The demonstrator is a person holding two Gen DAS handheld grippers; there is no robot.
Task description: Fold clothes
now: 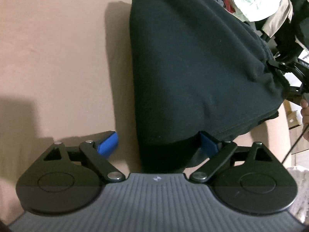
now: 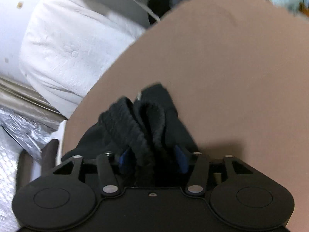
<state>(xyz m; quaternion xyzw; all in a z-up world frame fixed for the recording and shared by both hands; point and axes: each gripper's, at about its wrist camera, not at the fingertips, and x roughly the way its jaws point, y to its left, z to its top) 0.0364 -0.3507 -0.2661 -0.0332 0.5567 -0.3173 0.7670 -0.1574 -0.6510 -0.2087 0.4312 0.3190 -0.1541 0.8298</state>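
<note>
Tan tabletop [image 1: 58,58] carries a soft, limp dark garment [image 1: 193,67]. Left gripper [image 1: 158,145] gapes wide over its lower-centre hem; right gripper [image 2: 153,159] pinches its ribbed waistband [image 2: 135,119], the firmest hold.

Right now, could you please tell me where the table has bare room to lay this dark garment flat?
The tan tabletop is bare left of the dark garment; the right wrist view shows more bare top beyond and right of the bunched cloth. It is crowded at the far edge, with a clothes pile, and by the white bedding.
</note>
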